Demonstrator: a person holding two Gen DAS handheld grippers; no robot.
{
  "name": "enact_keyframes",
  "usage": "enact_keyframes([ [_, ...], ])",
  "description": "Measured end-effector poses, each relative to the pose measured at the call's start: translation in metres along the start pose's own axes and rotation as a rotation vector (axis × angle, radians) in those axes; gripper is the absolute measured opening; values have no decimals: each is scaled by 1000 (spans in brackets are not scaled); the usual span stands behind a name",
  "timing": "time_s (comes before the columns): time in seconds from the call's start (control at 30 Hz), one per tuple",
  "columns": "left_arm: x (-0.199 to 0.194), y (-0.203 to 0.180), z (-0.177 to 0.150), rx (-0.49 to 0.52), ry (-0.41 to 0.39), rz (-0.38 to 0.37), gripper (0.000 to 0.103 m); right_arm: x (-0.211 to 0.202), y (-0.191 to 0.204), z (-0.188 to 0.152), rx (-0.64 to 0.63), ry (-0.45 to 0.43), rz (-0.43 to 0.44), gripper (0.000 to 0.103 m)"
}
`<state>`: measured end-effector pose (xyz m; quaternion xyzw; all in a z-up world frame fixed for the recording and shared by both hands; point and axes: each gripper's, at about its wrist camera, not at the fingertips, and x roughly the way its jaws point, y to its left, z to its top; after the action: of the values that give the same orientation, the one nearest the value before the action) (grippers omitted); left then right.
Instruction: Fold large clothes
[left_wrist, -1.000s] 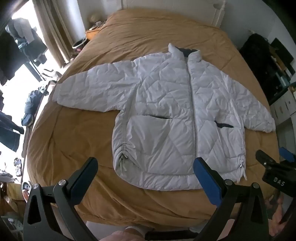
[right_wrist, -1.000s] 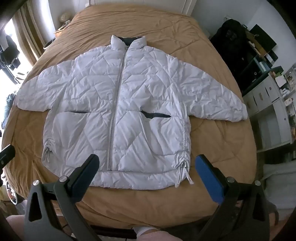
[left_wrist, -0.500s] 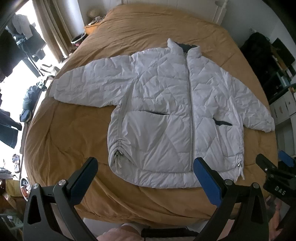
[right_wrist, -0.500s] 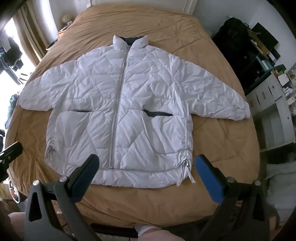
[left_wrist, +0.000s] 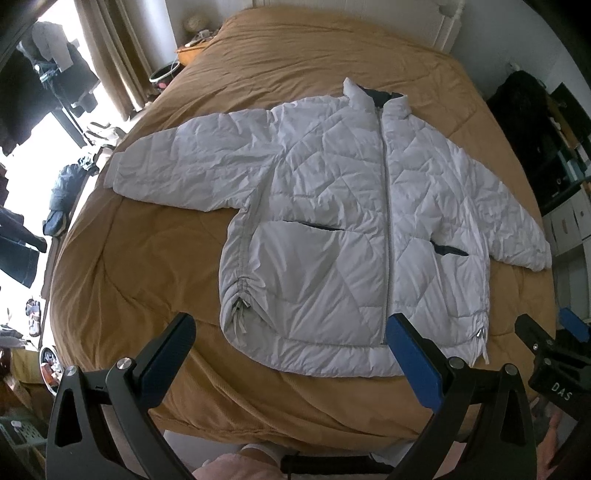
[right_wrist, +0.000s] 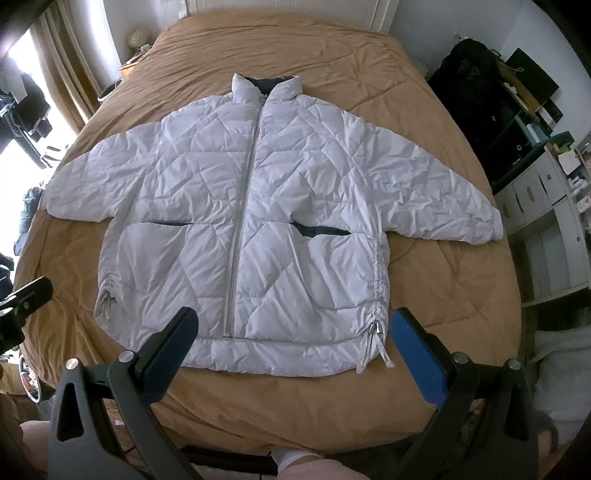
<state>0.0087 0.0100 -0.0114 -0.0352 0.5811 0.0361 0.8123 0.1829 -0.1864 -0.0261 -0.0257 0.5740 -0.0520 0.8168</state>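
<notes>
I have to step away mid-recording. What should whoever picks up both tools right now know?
Left tool: open, empty, above the hem's left part.
Right tool: open, empty, above the hem's right part.
The white puffer jacket lies flat, zipped, front up, sleeves spread, on the brown bedspread.
Done: laid out.
Left: every fold; probably sleeves in first, then the body.

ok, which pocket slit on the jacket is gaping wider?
The pocket slit right of the zipper in the right wrist view: a broad dark wedge. The other slit is a thin line.
</notes>
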Motion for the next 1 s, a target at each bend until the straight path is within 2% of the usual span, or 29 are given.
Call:
enact_keyframes([
  [0.33, 2, 6, 3, -11, 2, 9, 103, -1, 1, 0, 5, 1, 5, 103],
  [1.0, 2, -11, 1, 4, -4, 9, 103, 4, -13, -14, 13, 25, 19, 103],
])
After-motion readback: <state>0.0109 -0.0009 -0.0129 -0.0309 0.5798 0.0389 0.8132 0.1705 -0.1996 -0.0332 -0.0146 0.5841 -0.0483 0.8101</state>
